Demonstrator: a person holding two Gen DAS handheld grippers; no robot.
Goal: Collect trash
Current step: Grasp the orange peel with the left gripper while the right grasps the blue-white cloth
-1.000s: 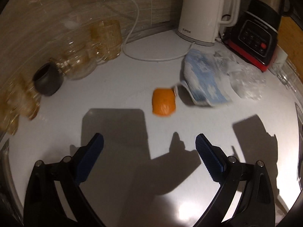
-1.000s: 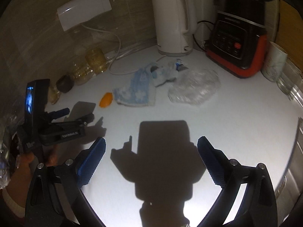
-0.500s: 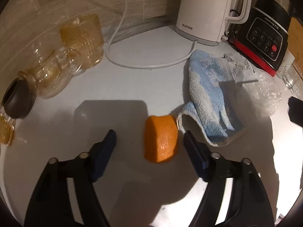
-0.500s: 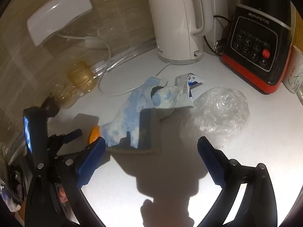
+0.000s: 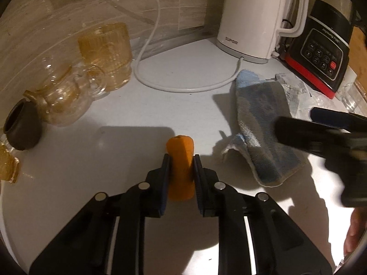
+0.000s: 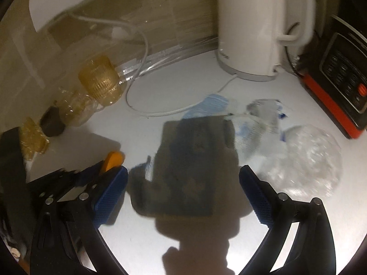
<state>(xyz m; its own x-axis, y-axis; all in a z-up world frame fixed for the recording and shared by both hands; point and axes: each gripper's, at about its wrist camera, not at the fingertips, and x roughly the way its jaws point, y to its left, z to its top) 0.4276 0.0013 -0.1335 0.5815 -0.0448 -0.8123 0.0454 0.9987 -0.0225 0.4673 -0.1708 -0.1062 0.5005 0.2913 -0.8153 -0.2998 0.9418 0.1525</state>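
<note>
My left gripper (image 5: 181, 160) is shut on an orange peel (image 5: 180, 160) that rests on the white counter. The peel also shows in the right wrist view (image 6: 113, 159), at the left gripper's tips. My right gripper (image 6: 183, 183) is open and empty, above a blue and white cloth (image 6: 195, 151); it enters the left wrist view from the right (image 5: 321, 123). Right of the cloth (image 5: 263, 123) lie a crumpled wrapper (image 6: 263, 112) and clear crumpled plastic (image 6: 305, 155).
A white kettle (image 5: 254, 18) with its cord (image 5: 183, 89) and a black and red appliance (image 5: 321, 52) stand at the back. Amber glasses (image 5: 105, 55), a glass teapot (image 5: 62, 100) and a dark small pot (image 5: 23, 126) line the left wall.
My left gripper has closed on the orange peel. My right gripper has moved forward and down over the cloth, and now shows in the left wrist view.
</note>
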